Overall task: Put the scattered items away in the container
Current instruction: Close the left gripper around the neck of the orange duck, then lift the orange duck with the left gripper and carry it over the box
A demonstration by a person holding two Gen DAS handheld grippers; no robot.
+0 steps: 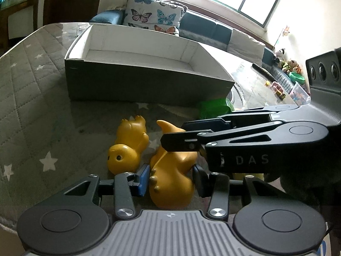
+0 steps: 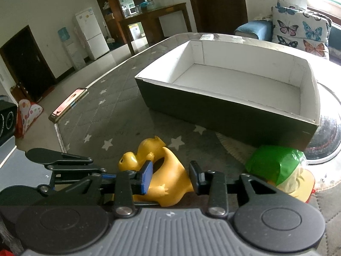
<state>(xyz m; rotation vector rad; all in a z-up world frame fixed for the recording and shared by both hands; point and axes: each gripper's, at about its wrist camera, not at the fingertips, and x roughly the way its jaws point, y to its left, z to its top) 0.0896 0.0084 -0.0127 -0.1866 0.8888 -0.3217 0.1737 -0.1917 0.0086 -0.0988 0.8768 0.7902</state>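
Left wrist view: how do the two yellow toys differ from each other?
The nearer yellow toy sits between the fingers of the right gripper, which is shut on it; the farther yellow toy lies loose on the mat. The nearer toy's tail points up toward the box; the farther toy lies with its head toward the camera, one eye showing. Both are glossy yellow dinosaur-like figures outside the box.

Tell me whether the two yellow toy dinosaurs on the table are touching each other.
Touching. The right wrist view shows the far dinosaur with its arm and belly pressed against the curved tail of the near dinosaur, no gap between them.
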